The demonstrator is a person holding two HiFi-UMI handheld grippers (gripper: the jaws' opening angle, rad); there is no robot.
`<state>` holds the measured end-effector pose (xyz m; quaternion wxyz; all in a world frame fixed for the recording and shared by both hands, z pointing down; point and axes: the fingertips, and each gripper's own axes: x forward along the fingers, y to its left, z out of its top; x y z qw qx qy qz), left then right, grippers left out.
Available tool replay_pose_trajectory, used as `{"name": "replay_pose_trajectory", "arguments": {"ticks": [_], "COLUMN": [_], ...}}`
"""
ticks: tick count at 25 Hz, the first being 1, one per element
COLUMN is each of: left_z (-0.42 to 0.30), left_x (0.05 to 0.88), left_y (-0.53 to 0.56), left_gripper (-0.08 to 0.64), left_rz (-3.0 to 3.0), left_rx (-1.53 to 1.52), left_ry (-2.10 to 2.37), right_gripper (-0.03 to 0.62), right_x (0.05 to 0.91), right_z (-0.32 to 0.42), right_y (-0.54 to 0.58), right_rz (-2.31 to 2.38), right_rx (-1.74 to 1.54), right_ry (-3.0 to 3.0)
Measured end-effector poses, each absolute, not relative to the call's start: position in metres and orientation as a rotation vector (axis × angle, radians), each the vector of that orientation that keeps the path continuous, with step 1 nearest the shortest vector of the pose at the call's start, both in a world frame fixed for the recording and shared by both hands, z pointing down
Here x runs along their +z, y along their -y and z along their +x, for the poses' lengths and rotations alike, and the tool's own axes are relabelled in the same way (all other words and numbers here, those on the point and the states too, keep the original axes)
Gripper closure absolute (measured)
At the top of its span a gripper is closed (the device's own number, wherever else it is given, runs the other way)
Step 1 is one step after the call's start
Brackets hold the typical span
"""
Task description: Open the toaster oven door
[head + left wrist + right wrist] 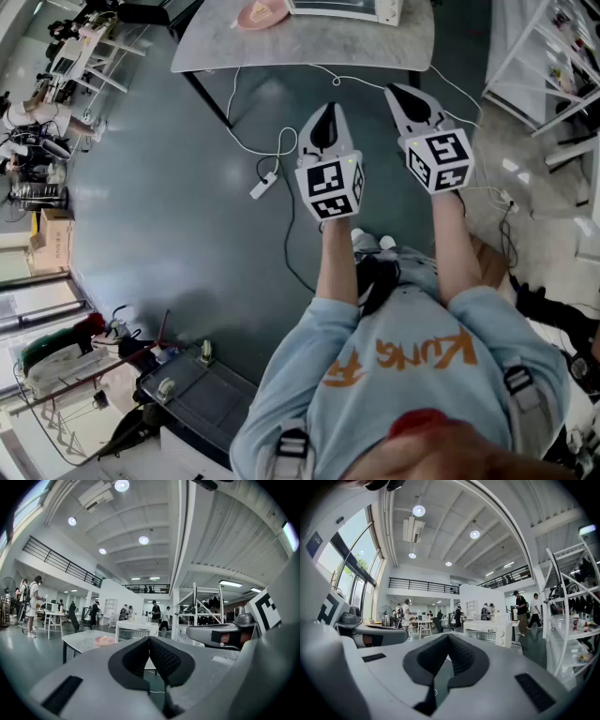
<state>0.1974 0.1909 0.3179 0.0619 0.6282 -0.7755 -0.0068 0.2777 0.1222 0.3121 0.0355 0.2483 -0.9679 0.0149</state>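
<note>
The grey surface carries the white toaster oven at its far side, door closed. The left gripper and right gripper hover short of it, fingers pressed together, empty. A pink plate lies beside the oven.

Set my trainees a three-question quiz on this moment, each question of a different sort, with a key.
1. Fill in: the left hand-held gripper and the right hand-held gripper both have their jaws ____, with nothing between them.
2. True or false: one hand-held gripper is touching the toaster oven.
3. Choose: seen from the head view, the pink plate on the table lies (A) left of the toaster oven, (B) on top of it, (C) inside it.

Key: 1 shut; 2 false; 3 A.
</note>
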Motion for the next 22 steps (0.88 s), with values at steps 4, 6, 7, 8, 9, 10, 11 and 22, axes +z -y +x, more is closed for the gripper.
{"name": "replay_pose_trajectory", "arguments": {"ticks": [4, 6, 7, 8, 9, 10, 11, 22], "left_z": [0.2, 0.201, 0.202, 0.202, 0.202, 0.202, 0.201, 0.196], "left_x": [0.326, 0.328, 0.328, 0.328, 0.327, 0.324, 0.321, 0.287], "left_y": [-0.193, -0.194, -0.195, -0.196, -0.196, -0.196, -0.195, -0.193], "left_gripper": [0.558, 0.558, 0.558, 0.558, 0.558, 0.558, 0.558, 0.557], "left_rz": [1.894, 1.889, 1.887, 1.886, 1.886, 1.89, 1.894, 1.932], "left_rx": [-0.015, -0.017, -0.018, -0.02, -0.022, -0.025, -0.029, -0.061], "left_ry": [2.338, 2.339, 2.34, 2.342, 2.345, 2.35, 2.355, 2.415], "right_gripper": [0.595, 0.595, 0.594, 0.594, 0.594, 0.594, 0.594, 0.594], "right_x": [0.319, 0.319, 0.318, 0.318, 0.317, 0.315, 0.313, 0.277], "right_z": [0.28, 0.285, 0.287, 0.29, 0.292, 0.294, 0.296, 0.295], "right_y": [-0.125, -0.123, -0.121, -0.12, -0.118, -0.117, -0.115, -0.108], "right_rz": [0.752, 0.784, 0.808, 0.827, 0.838, 0.844, 0.85, 0.83], "right_rx": [0.041, 0.052, 0.062, 0.069, 0.069, 0.066, 0.062, -0.002], "right_ry": [2.97, 2.97, 2.971, 2.97, 2.969, 2.971, 2.976, 3.039]}}
